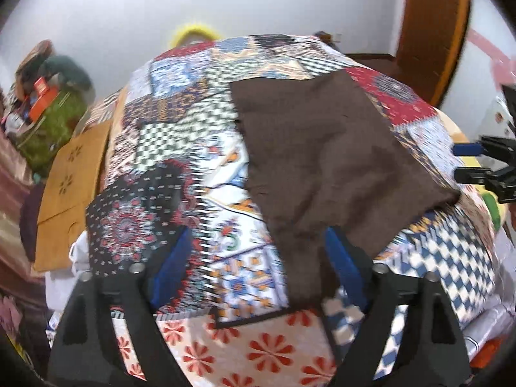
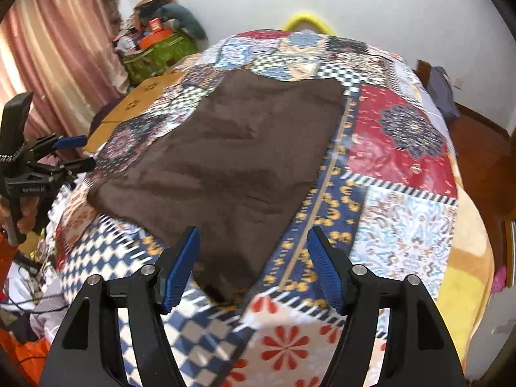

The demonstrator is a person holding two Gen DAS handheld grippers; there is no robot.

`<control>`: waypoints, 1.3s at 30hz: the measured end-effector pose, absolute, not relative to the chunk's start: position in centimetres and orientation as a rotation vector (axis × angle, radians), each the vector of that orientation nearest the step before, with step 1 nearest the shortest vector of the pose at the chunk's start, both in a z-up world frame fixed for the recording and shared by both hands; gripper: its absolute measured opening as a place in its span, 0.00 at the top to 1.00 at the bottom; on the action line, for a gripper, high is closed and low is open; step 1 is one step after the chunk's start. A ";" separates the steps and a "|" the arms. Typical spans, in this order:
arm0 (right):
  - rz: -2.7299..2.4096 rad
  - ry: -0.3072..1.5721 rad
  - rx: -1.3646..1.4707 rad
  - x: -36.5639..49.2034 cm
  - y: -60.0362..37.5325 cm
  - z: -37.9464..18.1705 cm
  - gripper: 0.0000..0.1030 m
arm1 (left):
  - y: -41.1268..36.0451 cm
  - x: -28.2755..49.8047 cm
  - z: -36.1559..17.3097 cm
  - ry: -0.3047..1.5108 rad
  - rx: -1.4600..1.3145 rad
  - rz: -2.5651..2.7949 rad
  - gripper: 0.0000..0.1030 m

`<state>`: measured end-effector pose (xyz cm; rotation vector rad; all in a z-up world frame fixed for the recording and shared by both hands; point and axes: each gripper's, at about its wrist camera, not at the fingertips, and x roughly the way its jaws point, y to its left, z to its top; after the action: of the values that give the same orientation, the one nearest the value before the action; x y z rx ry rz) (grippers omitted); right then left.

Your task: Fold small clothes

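A dark brown garment (image 1: 322, 148) (image 2: 242, 161) lies spread flat on the patchwork bedspread (image 1: 200, 113) (image 2: 403, 225). My left gripper (image 1: 258, 258) hovers over the garment's near edge with its jaws wide apart. The cloth lies below the blue pads (image 1: 338, 258) and nothing is pressed between them. My right gripper (image 2: 254, 258) is open above the garment's near corner, which lies loose between the fingers (image 2: 183, 264). Each gripper also appears in the other's view: the right gripper (image 1: 464, 161) at the far right edge, the left gripper (image 2: 74, 151) at the left with a hand (image 2: 25, 213) on its handle.
A green bag (image 2: 158, 54) (image 1: 48, 122) piled with clutter stands beyond the bed's far left corner. A tan board (image 1: 74, 177) lies along the bed's left side. Pink curtains (image 2: 48, 64) hang at the left. A wooden door (image 1: 432, 32) and a white wall are behind.
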<state>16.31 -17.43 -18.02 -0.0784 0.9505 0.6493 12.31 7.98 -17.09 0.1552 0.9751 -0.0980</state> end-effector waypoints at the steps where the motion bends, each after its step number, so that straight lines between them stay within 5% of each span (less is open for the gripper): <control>1: 0.664 0.956 -0.084 16.1 -17.0 -18.3 0.35 | 7.3 12.1 -17.4 0.980 0.168 -0.115 0.13; 18: 0.758 1.016 -0.150 16.8 -13.5 -22.2 0.40 | 4.4 15.4 -22.7 1.010 0.277 -0.137 0.11; 21: 0.765 1.011 -0.158 16.7 -13.3 -22.4 0.58 | 4.1 15.9 -23.1 1.014 0.254 -0.191 0.32; 23: 0.767 1.008 -0.170 16.6 -13.1 -22.4 0.69 | 3.9 16.4 -23.4 1.037 0.217 -0.227 0.55; 28: 0.759 0.990 -0.215 16.6 -12.3 -22.0 0.89 | 2.9 17.3 -23.4 1.046 0.209 -0.248 0.82; 39: 0.792 0.939 -0.238 17.2 -13.5 -17.4 0.91 | 3.6 16.7 -18.9 1.035 0.140 -0.309 0.90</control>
<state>17.19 -13.53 -17.44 -0.2378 0.9393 0.7919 16.69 3.63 -18.95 0.1402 1.0352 -0.3094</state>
